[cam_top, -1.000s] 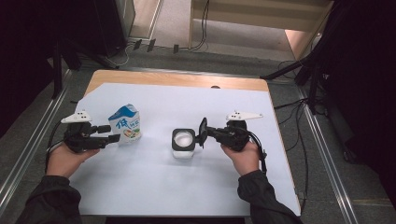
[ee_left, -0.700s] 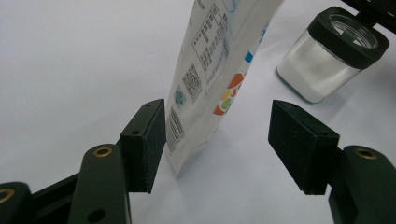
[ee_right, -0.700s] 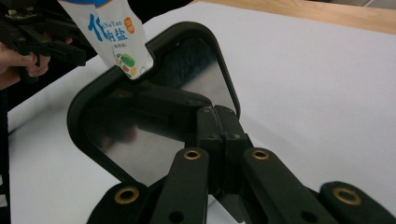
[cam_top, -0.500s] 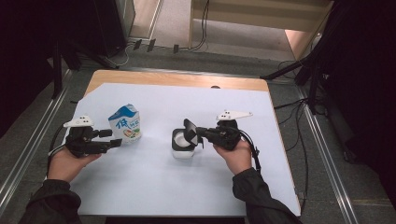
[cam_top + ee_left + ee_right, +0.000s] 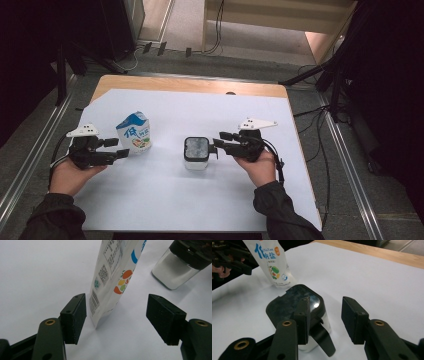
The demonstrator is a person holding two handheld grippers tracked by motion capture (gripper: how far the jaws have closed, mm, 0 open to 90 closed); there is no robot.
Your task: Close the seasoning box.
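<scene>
Currently the right gripper (image 5: pixel 324 320) has its jaws parted, and they have just been opening; nothing is pinched between them. Its left jaw hangs over the black lid of the jar (image 5: pixel 196 153), the right jaw stands clear beside it over bare sheet. Probable reason: the lid looks seated, so the grip is let go. A black flap or tab hangs from the lid just below that left jaw; its purpose cannot be told

Left gripper (image 5: pixel 117 322): jaws fairly wide and lately widening. The salt pouch (image 5: pixel 113 277) stands upright between them, its bottom corner just beside the left pad (image 5: pixel 80 317), well apart from the right one. No pressing seen, so the pouch stands on its own base. Beyond the right jaw, the jar with white contents

Outward: both things rest on the white sheet (image 5: pixel 165 200) over the wooden table (image 5: pixel 200 86), pouch near the left gripper, jar touching distance from the right
</scene>
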